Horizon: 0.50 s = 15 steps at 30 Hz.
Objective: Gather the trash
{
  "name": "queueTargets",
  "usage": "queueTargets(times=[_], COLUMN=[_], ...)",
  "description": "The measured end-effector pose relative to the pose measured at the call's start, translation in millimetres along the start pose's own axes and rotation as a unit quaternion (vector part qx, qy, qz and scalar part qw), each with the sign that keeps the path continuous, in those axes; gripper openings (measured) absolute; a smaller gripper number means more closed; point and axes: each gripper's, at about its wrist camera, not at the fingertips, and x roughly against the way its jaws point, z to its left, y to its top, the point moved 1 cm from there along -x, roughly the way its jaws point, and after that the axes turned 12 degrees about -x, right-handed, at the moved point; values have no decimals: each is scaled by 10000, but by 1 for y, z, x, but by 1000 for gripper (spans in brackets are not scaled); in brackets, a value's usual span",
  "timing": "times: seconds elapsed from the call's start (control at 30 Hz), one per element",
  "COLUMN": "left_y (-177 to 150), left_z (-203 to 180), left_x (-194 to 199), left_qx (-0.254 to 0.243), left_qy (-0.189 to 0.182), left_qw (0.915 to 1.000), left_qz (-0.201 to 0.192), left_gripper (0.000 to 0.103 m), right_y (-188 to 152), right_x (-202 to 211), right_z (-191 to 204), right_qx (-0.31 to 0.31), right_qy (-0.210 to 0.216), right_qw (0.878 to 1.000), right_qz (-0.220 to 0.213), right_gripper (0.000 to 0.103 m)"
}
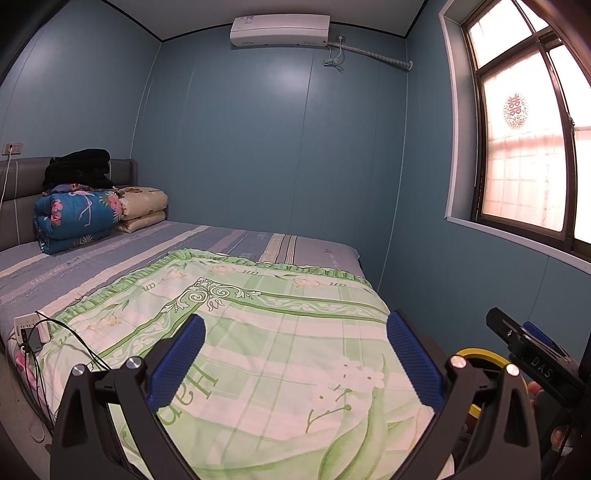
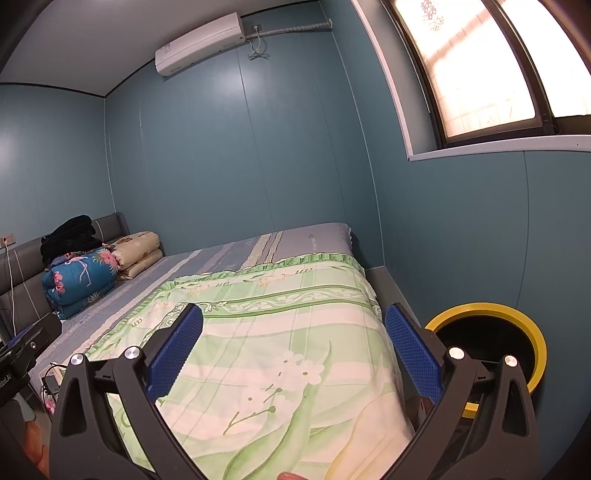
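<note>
A round bin with a yellow rim (image 2: 517,314) and a dark inside stands on the floor right of the bed, between the bed and the blue wall; a slice of its yellow rim (image 1: 480,354) shows in the left wrist view. My left gripper (image 1: 295,354) hangs open over the green flowered sheet (image 1: 266,332), nothing between its blue pads. My right gripper (image 2: 295,350) is open too, above the same sheet (image 2: 280,332), its right finger (image 2: 413,350) overlapping the bin's left edge. No loose trash shows on the bed. The right gripper's black body (image 1: 532,354) appears in the left wrist view.
Folded quilts (image 1: 77,218) and a dark garment (image 1: 79,168) are stacked at the grey headboard. A white power strip with cables (image 1: 31,330) lies at the bed's left edge. A window (image 1: 528,147) is in the right wall, and an air conditioner (image 1: 279,29) hangs high.
</note>
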Motion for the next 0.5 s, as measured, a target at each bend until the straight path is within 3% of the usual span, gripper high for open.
queueTargets(times=[0.5], left_y=[-1], left_z=[-1], left_x=[-4], left_qx=[-33], left_qy=[-42], left_qw=[10000], left_qz=[77], left_gripper=[95], right_y=[-2], right_x=[-3], right_z=[0], right_qx=[-54], right_qy=[-32], right_qw=[10000], right_qz=[69], right_gripper=[95])
